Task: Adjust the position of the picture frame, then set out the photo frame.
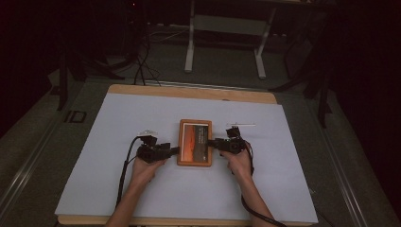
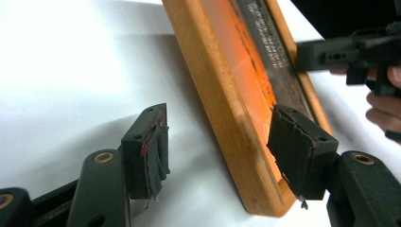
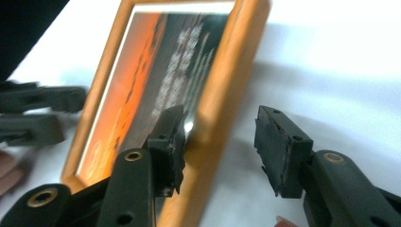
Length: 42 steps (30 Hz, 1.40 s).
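White sheeting covers the surface, and I see a wooden picture frame lying flat at its middle. My left hand-held gripper straddles the frame's left edge with its jaws spread, unclenched. My right hand-held gripper straddles the opposite edge, jaws likewise apart, one above the glass, one outside the wood.

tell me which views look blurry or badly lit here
High view: dim, dark surroundings, the white table cover the brightest area. Left gripper view: the picture frame is sharp near the left claw, the sheet blown out white. Right gripper view: the frame's print is smeared, with a small glare spot beside the right claw.
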{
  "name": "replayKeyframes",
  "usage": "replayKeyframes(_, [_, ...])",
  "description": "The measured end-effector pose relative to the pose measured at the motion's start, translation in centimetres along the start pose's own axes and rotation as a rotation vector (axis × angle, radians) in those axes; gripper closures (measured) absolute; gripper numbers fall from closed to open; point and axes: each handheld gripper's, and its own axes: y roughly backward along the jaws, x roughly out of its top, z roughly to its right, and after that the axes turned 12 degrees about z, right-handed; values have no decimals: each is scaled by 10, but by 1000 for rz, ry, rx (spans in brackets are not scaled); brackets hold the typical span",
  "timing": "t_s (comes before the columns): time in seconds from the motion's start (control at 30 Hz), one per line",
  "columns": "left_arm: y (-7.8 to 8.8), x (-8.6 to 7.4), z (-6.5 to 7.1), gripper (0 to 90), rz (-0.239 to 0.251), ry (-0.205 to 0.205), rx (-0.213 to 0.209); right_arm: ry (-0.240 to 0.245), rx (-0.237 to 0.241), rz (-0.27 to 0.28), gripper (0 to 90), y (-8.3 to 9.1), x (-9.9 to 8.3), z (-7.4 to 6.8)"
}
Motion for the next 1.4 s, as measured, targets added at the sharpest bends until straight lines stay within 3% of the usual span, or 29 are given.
replayKeyframes(0.23, [14,3,11,409,42,-83,5,106,-42,90,557,9,18,-6])
replayKeyframes(0.4, [24,3,20,416,76,-139,12,170,-28,121,603,9,27,-14])
replayKeyframes(0.6, [31,2,25,416,81,-162,8,283,-11,146,851,-1,35,-27])
replayKeyframes(0.67, [32,1,28,416,84,-169,7,289,-12,140,895,-6,36,-28])
replayKeyframes(0.9, [35,-4,35,417,87,-189,15,299,-21,118,899,-16,33,-26])
replayKeyframes(1.17, [30,-13,48,419,44,-244,16,287,-45,94,900,-25,28,-21])
replayKeyframes(1.4, [23,-18,58,404,25,-274,27,303,-77,80,900,-30,29,-24])
